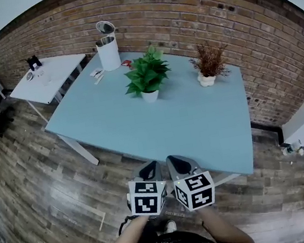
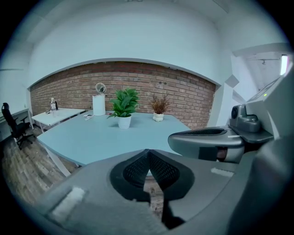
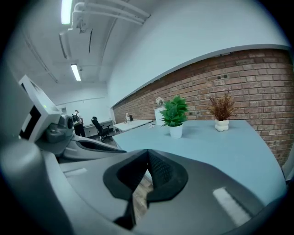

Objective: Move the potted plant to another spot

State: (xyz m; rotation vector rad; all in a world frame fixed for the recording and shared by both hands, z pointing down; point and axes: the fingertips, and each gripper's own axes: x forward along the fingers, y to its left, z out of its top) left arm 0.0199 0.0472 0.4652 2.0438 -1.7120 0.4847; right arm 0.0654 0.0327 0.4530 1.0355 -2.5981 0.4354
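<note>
Head view: green potted plant (image 1: 146, 78) well apart from right hand-held gripper (image 1: 174, 159).

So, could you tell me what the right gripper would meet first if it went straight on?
Probably the blue table, near its front edge, well short of the green potted plant; depth is unclear.

Smooth, matt pale-blue counter (image 1: 187, 124); rough red brick wall (image 1: 180, 10); worn wood-plank floor (image 1: 48, 186). The potted plant (image 1: 147, 77) has a smooth white pot (leaves faintly glossy). Matt grey plastic covers the left tool (image 2: 148, 152) and right tool (image 3: 148, 152).
</note>
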